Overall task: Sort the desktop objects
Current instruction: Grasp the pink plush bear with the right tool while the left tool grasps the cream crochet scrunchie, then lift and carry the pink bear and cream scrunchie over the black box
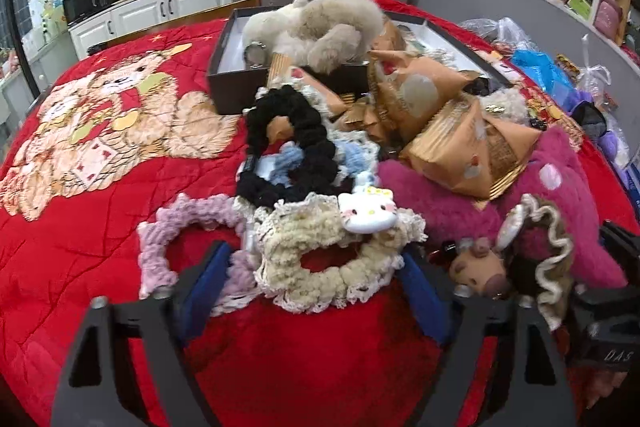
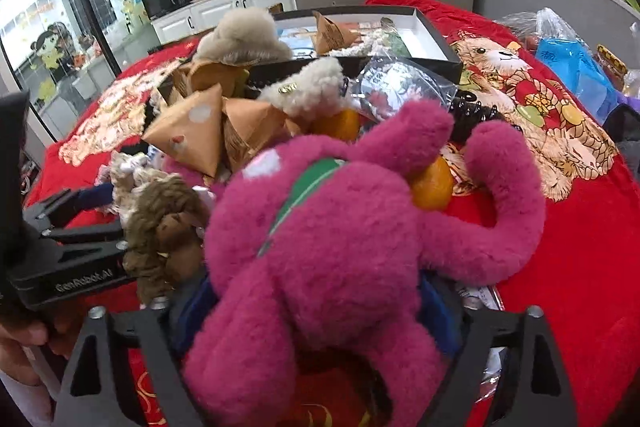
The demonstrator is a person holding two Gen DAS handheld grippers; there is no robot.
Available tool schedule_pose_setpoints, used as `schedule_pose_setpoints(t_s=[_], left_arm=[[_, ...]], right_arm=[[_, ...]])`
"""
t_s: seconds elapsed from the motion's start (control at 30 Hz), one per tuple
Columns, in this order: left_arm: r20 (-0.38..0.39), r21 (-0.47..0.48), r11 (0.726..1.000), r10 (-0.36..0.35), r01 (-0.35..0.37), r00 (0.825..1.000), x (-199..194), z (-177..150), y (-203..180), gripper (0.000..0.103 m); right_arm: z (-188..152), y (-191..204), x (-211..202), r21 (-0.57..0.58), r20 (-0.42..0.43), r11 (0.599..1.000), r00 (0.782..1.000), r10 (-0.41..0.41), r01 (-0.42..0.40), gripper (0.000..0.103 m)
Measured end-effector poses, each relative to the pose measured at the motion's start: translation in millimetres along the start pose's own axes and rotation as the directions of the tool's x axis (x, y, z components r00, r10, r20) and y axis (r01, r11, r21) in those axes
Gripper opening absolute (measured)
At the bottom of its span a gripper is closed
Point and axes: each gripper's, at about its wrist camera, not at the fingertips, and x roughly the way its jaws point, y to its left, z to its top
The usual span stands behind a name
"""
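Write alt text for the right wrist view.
The right gripper has its fingers on either side of a magenta plush toy that fills the foreground. Behind it on a red blanket lie tan paper packets, oranges and an open black box.

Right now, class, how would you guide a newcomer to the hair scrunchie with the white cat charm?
Start at the black shallow cardboard box on the red quilted blanket, then come down the pile past the black fuzzy scrunchie. The cream knitted lace-edged scrunchie lies between the left claw fingers, beside a plain lilac one; only it carries a white plastic cat face.
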Motion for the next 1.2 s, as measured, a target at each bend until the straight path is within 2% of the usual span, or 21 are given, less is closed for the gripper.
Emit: schedule_pose_setpoints(t_s=[0.07,0.23,0.3,0.83,1.2], left_arm=[[0.005,0.001,1.0,0.015,-0.015,1.0,-2,-1,2,0.063],[0.02,-0.022,1.0,0.017,-0.016,1.0,-10,-6,13,0.031],[0.025,-0.031,0.999,0.018,-0.017,1.0,-13,-8,16,0.026],[0.075,-0.035,0.998,-0.043,0.046,0.996,-51,-22,14,0.02],[0.117,-0.045,0.998,-0.037,0.043,0.992,-80,-25,16,0.017]], right_arm=[[-1,-3,-1,0.008,0.009,1.0,1.0,0.004,-0.004,0.075],[-3,-1,-7,0.004,0.03,1.0,1.0,0.001,-0.002,0.069],[-3,1,-9,0.004,0.037,1.0,0.999,0.001,-0.002,0.068],[1,9,-51,-0.002,0.12,1.0,0.993,0.007,-0.006,0.067],[1,7,-84,0.008,0.184,1.0,0.983,-0.006,0.004,0.067]])
